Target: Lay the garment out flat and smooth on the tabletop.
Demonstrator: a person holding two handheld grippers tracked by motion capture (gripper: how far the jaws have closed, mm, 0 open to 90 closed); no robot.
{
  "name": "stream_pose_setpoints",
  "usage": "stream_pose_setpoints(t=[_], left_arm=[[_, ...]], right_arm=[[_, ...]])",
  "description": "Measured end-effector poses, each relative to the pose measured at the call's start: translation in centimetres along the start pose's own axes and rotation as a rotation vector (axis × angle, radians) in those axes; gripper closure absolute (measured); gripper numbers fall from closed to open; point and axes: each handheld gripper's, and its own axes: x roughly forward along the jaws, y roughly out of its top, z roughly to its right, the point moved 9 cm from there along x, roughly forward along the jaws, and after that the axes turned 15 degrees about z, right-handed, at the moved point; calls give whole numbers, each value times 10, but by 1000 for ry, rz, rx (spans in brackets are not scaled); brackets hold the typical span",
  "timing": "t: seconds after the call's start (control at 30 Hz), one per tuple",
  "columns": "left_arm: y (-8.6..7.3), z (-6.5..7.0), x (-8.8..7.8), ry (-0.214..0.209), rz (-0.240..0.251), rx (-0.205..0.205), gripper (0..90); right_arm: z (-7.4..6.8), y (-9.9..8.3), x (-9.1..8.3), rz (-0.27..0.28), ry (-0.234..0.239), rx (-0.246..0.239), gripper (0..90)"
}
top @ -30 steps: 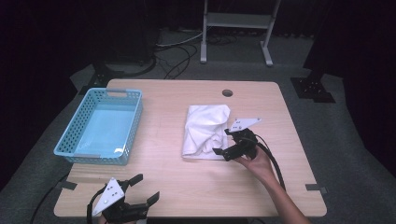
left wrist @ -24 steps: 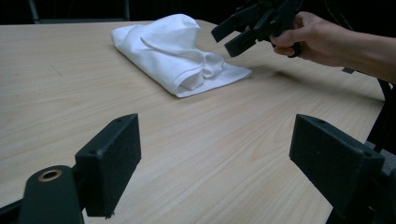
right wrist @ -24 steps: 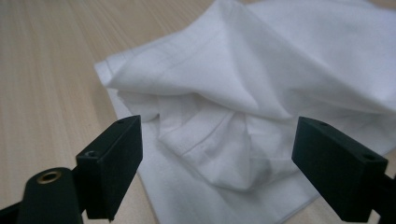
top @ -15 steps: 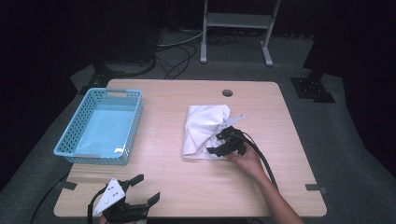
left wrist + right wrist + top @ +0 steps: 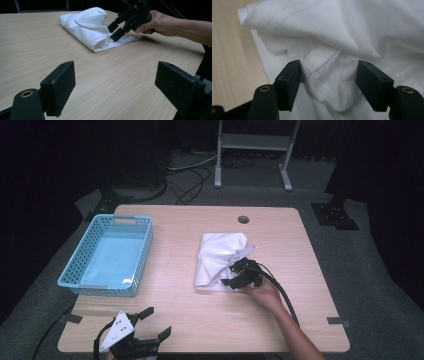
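1. Seen from the high view, one wooden table (image 5: 165, 250) carries one white cloth (image 5: 215, 255), one blue basket (image 5: 82, 265) and two grippers.
2. One white cloth lies crumpled and loosely folded right of the table's middle, with one round hole (image 5: 243, 219) in the tabletop beyond it, near the far edge.
3. One blue basket with lattice walls sits at the table's left side, well apart from the cloth.
4. One hand (image 5: 262, 292) reaches in from the bottom right, forearm angled up and to the left, and holds the right gripper (image 5: 231, 275) at the cloth's near right edge.
5. The right gripper's jaws stand apart, one on each side of a raised, stitched fold of the cloth; in the right gripper view the left jaw is touching that fold, and the right jaw has a gap beside it.
6. A black cable (image 5: 280, 292) trails from the right gripper back along the forearm.
7. The left gripper (image 5: 157, 322) sits at the table's near left edge, jaws wide apart and holding nothing, pointing across bare wood toward the cloth.
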Motion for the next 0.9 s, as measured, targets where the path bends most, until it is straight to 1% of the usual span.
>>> stream_pose_setpoints(t=[0.1, 0.2, 0.37, 0.47, 0.63, 0.73, 0.9], left_arm=[[1, 1, 0, 0, 3, 1, 160], [1, 2, 0, -4, 1, 4, 160], [1, 6, 1, -10, 3, 7, 160], [1, 8, 2, -14, 0, 13, 160], [2, 12, 3, -21, 0, 19, 160], [2, 15, 4, -28, -2, 25, 160], [1, 20, 6, -41, -8, 32, 160]], right_arm=[[-2, -2, -3, -4, 5, -3, 357], [-5, -5, -7, 4, 8, -6, 357], [-14, -12, -17, 9, 15, -15, 355], [-21, -17, -25, 5, 20, -17, 354], [-34, -26, -38, 13, 31, -26, 353], [-45, -34, -49, 14, 39, -30, 352], [-58, -44, -63, 29, 47, -34, 350]])
